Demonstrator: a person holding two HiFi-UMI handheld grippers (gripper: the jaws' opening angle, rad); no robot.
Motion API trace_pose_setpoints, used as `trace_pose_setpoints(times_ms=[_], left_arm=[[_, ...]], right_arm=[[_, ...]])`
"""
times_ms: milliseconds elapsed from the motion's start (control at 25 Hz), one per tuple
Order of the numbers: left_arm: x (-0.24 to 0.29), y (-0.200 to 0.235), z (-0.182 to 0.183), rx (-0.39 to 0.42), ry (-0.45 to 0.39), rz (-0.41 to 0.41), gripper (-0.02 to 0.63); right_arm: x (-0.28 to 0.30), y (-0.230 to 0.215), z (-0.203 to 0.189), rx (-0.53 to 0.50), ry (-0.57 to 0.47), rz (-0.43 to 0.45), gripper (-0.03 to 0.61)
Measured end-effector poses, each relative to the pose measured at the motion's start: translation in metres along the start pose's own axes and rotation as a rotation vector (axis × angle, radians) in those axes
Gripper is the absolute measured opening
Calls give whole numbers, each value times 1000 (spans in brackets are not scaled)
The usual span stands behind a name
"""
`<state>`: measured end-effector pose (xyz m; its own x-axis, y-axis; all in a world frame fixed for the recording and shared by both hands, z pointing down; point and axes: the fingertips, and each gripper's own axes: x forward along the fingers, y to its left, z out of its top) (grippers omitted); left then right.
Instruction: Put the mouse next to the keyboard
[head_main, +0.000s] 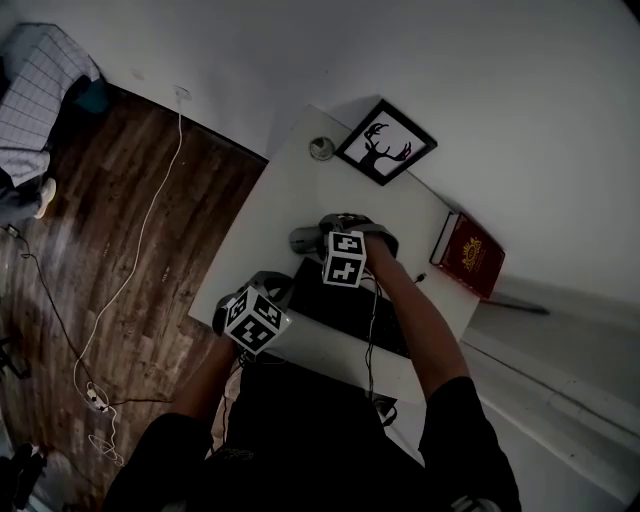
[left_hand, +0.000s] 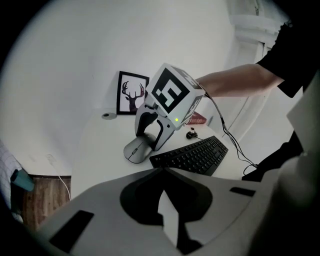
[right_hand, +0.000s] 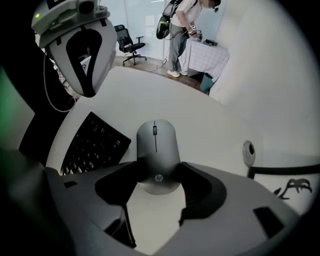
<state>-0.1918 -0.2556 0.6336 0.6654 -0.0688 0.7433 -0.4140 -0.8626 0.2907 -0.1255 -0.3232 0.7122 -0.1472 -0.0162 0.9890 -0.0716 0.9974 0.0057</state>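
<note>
the right gripper (right_hand: 159, 169) points down at the white table (head_main: 285, 195), its 2 jaws spread wide on either side of the rear half of a grey hp mouse (right_hand: 156, 147), close along its flanks but not clamping it. the mouse lies flat on the table at the centre of the right gripper view, its scroll wheel toward the top of the frame. it sits just beside the end of a black keyboard (right_hand: 94, 145), which fills the left middle of that view. the left gripper (left_hand: 162, 172) is closed with nothing between its jaws, and it hovers over the near table edge at the bottom of its own view. in the head view, a framed deer silhouette picture (head_main: 386, 142) leans against the wall at the upper centre, with a round cable grommet (head_main: 321, 148) just left of it. a red book (head_main: 470, 256) stands at the right edge of the table. a white cable (head_main: 150, 215) trails over the wooden floor (head_main: 110, 250) at the left.
</note>
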Motion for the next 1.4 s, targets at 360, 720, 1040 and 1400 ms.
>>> trace_pose_setpoints(times_ms=[360, 720, 1040, 1400], left_arm=[[-1, -3, -1, 6, 1, 14, 0], [-2, -8, 2, 17, -13, 25, 0], [-1, -21, 7, 47, -29, 25, 0], [13, -50, 17, 126, -1, -3, 0]], right_arm=[[-23, 0, -4, 126, -82, -122, 275], [-44, 6, -10, 243, -155, -219, 275], [-70, 20, -19, 388, -207, -327, 275], [-78, 68, -51, 496, -215, -351, 275]])
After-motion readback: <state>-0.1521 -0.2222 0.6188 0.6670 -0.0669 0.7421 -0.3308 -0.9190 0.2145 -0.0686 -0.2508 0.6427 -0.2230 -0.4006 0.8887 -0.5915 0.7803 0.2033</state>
